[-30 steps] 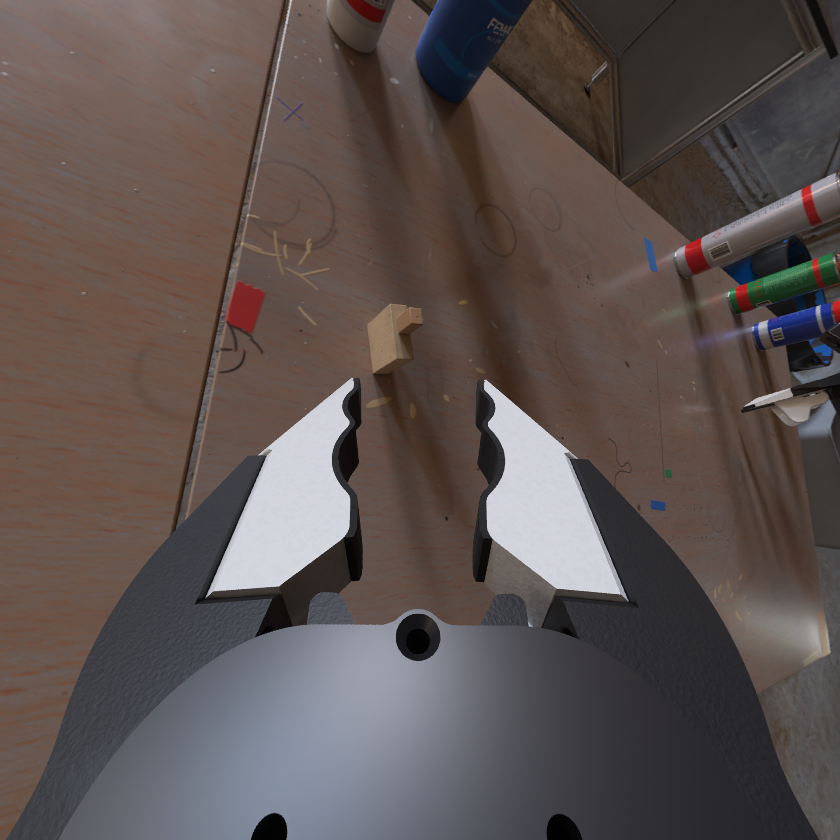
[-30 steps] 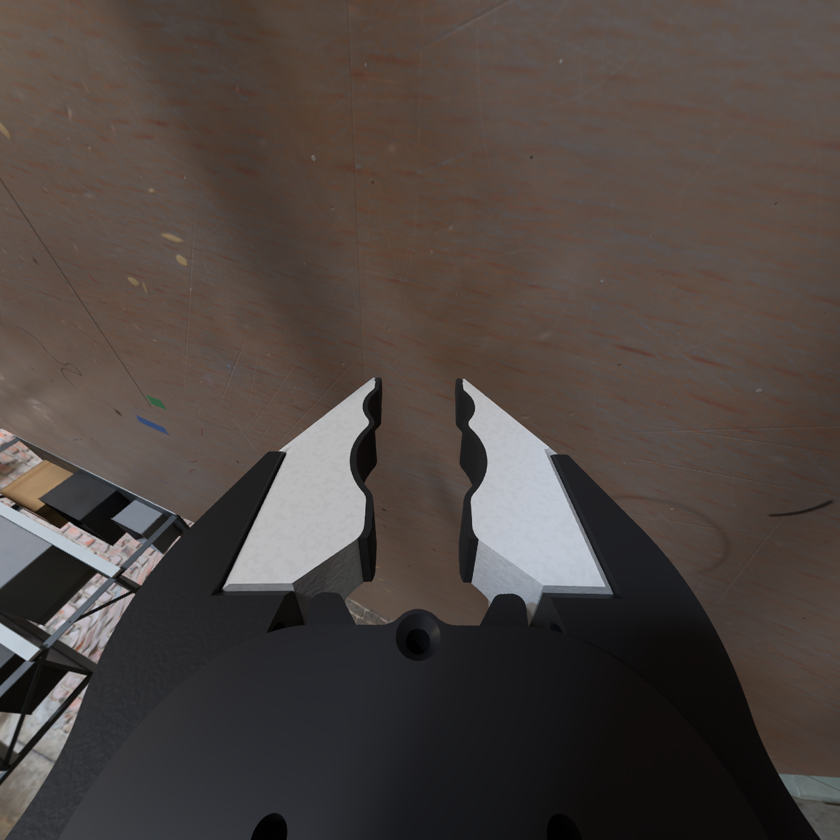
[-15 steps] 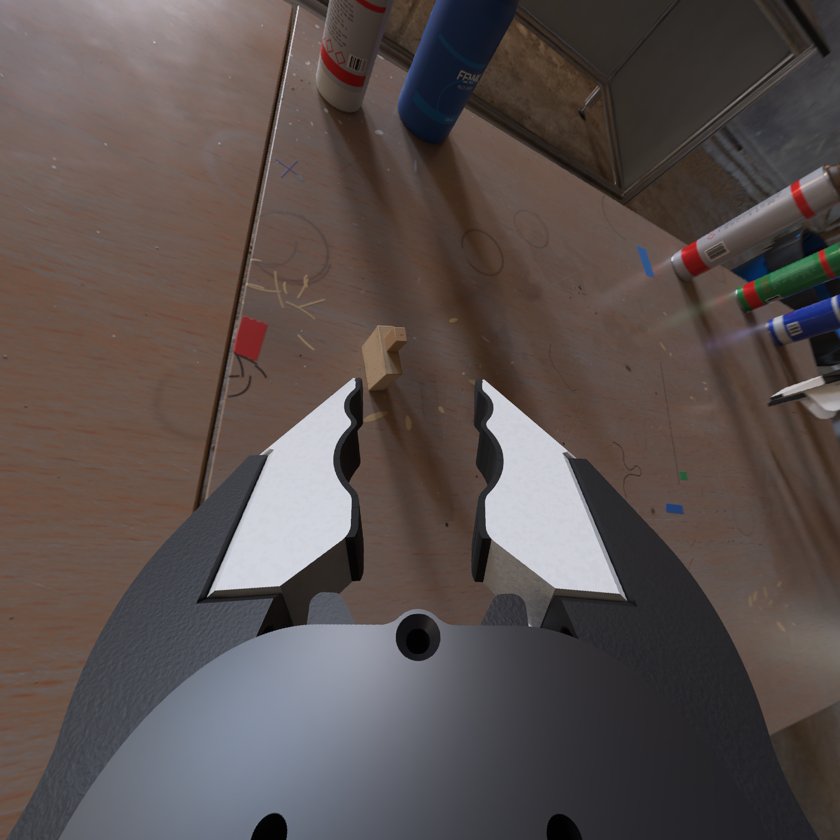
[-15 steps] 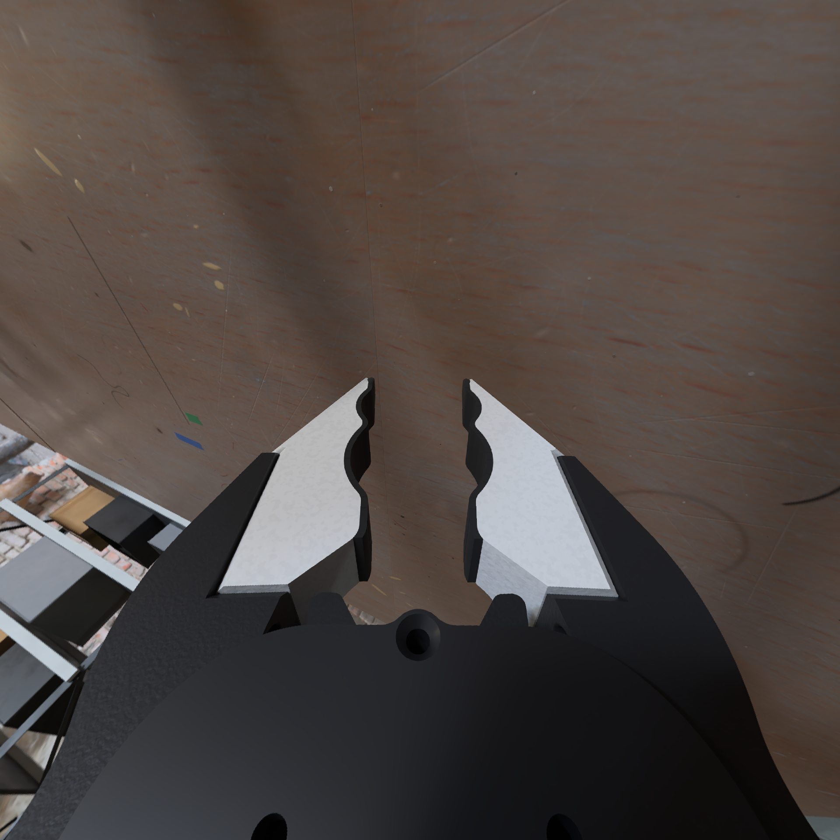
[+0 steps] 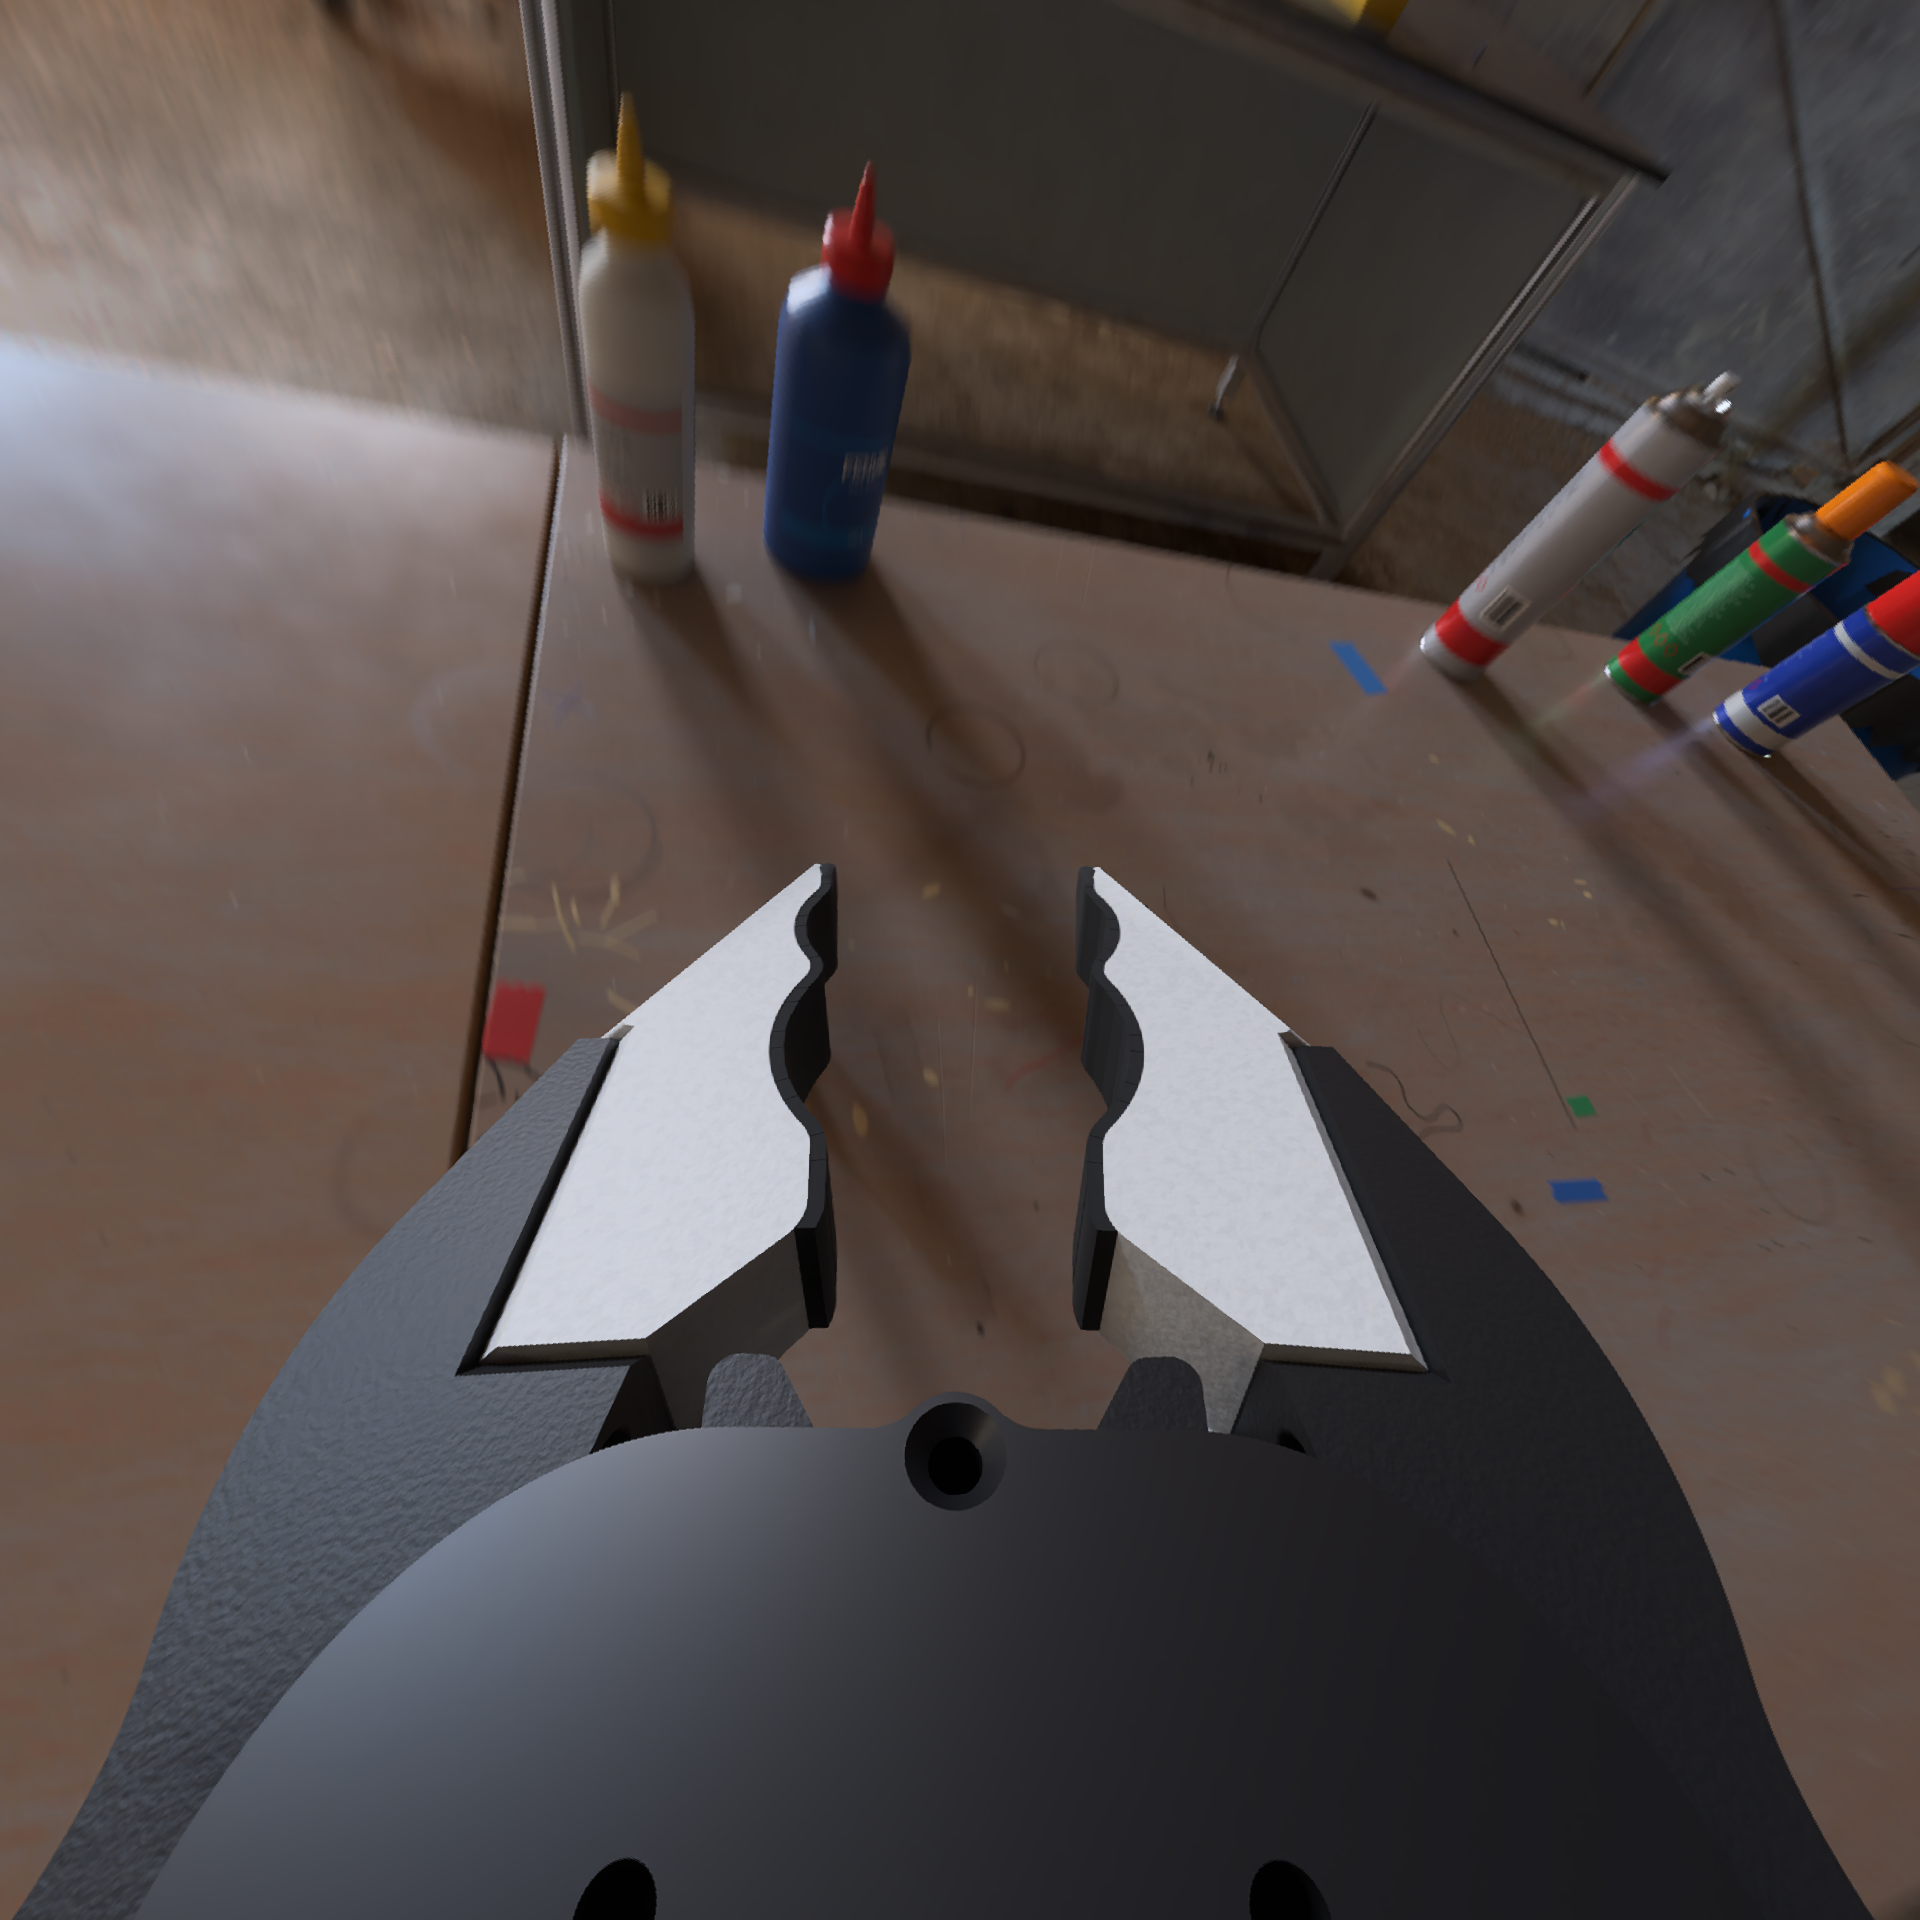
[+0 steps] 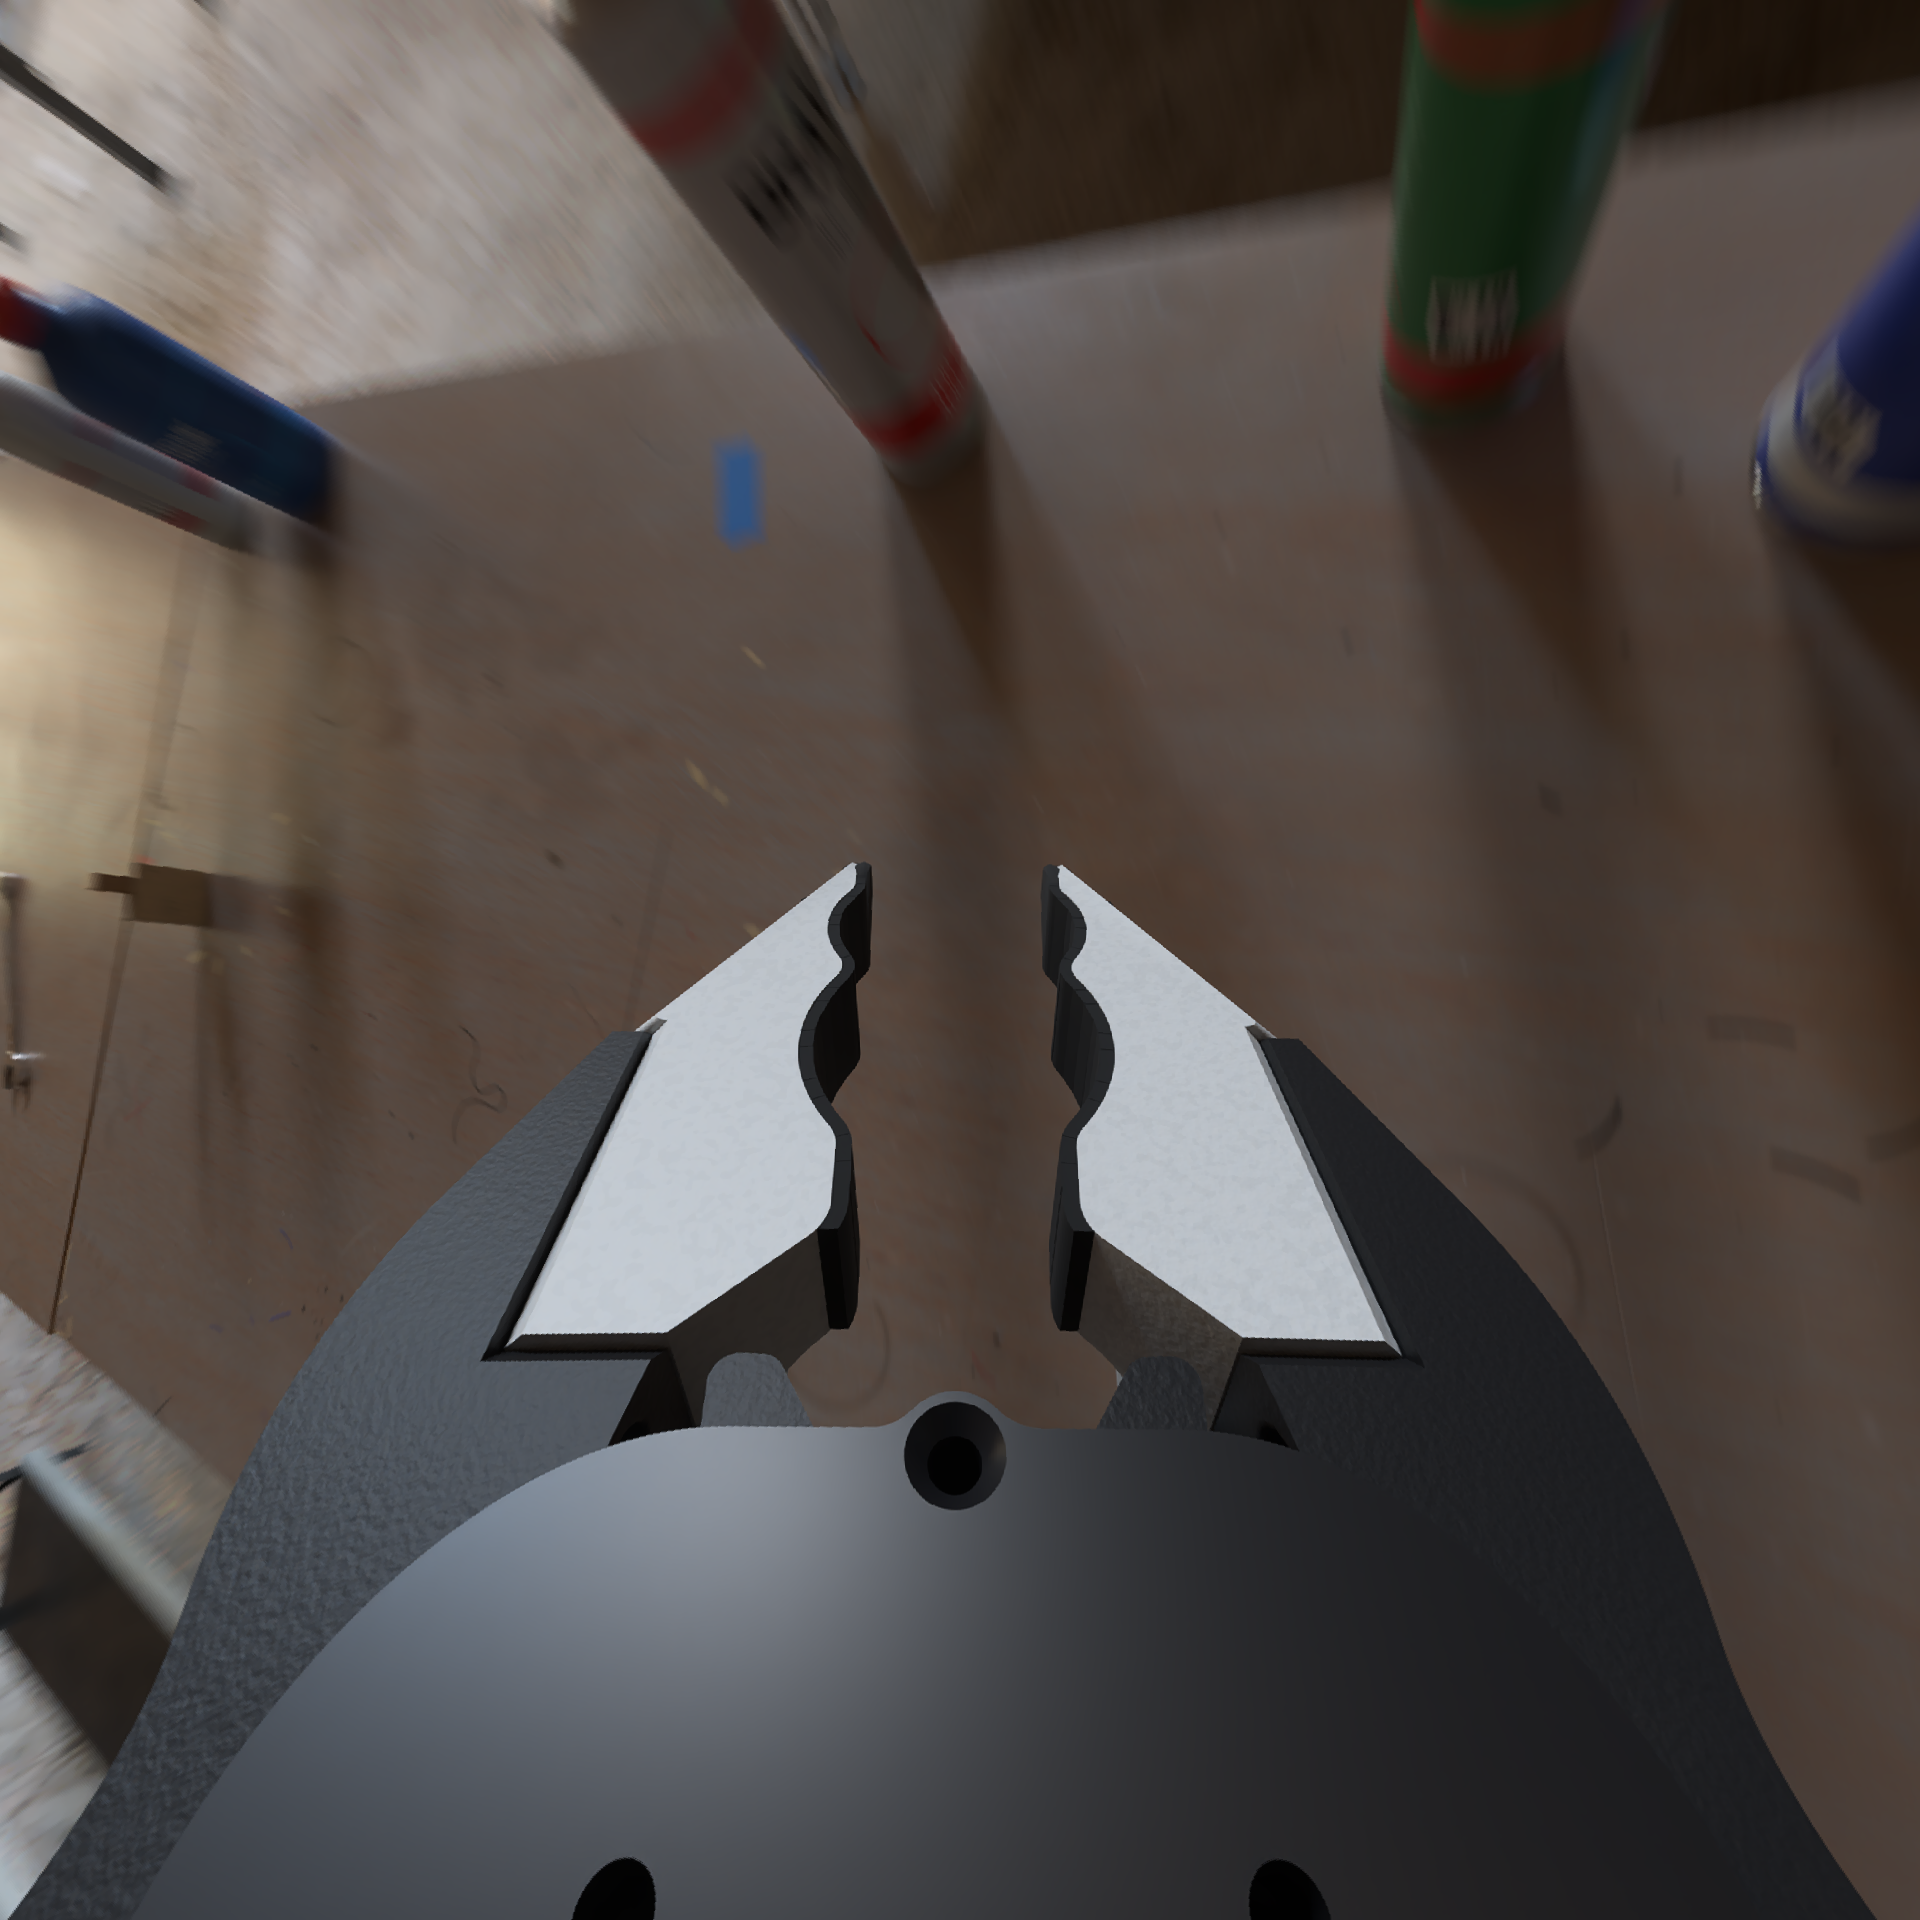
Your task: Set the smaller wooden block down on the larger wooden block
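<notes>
Neither wooden block is clear in either view. In the right wrist view a blurred tan wooden shape point(image 6: 171, 896) at the left edge may be one; cannot tell which, or whether the small block sits on the large.

Judgement: step in hand is locating the blocks. Do it well by tilting a camera down to the scuffed brown plywood bench point(image 5: 1143, 790), slowing to kill the blur, then approaching with fingers straddling the small block.

Left gripper point(image 5: 956, 883): fingers parted, nothing between them, above the bench.
Right gripper point(image 6: 956, 883): parted slightly narrower, empty, touching nothing.

Beyond: white glue bottle with yellow nozzle point(image 5: 636, 416), blue bottle with red nozzle point(image 5: 836, 416), three cans, white point(image 5: 1558, 540), green point(image 5: 1745, 592), blue point(image 5: 1818, 675).
</notes>
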